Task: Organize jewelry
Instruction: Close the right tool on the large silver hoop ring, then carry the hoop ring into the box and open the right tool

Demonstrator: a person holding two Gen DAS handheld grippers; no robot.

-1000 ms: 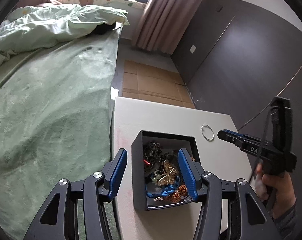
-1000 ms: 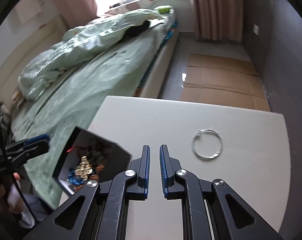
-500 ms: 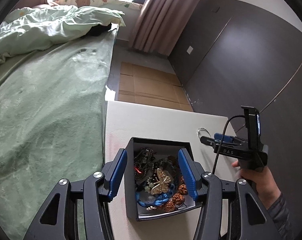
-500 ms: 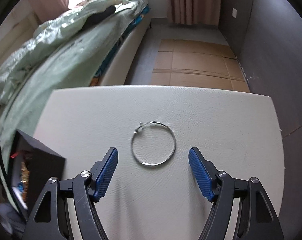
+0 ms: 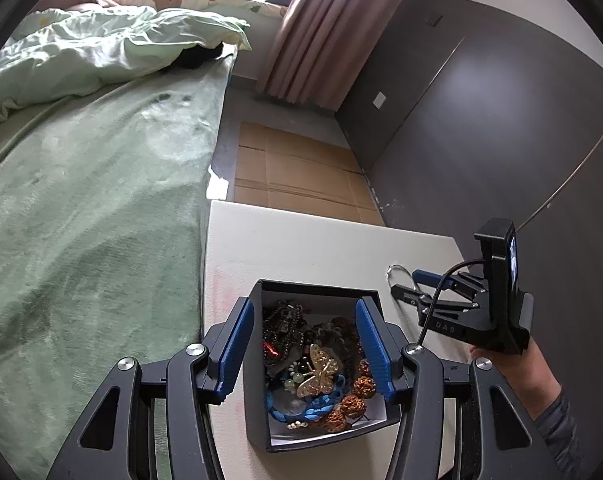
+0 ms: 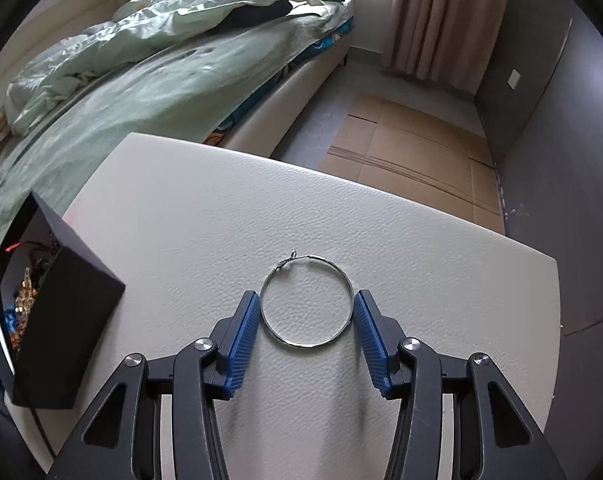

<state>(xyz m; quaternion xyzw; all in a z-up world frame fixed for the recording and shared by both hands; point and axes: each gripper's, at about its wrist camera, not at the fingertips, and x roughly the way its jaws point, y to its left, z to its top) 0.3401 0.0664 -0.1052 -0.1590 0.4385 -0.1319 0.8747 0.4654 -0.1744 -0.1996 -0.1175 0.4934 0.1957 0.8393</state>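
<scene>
A thin silver hoop earring (image 6: 306,302) lies flat on the white table (image 6: 421,248). It sits between the spread fingers of the right gripper (image 6: 306,334). The left gripper (image 5: 306,350), also spread, straddles the jewelry box (image 5: 257,412).

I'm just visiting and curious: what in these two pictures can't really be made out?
- Jewelry box, left wrist view: the pieces lie tangled, so the lower ones are hidden.
- Same box, right wrist view: its dark wall and the frame edge hide most contents.
- Silver hoop: in the left wrist view the right gripper covers most of it.
- Whether the pads touch the hoop: unclear.
</scene>
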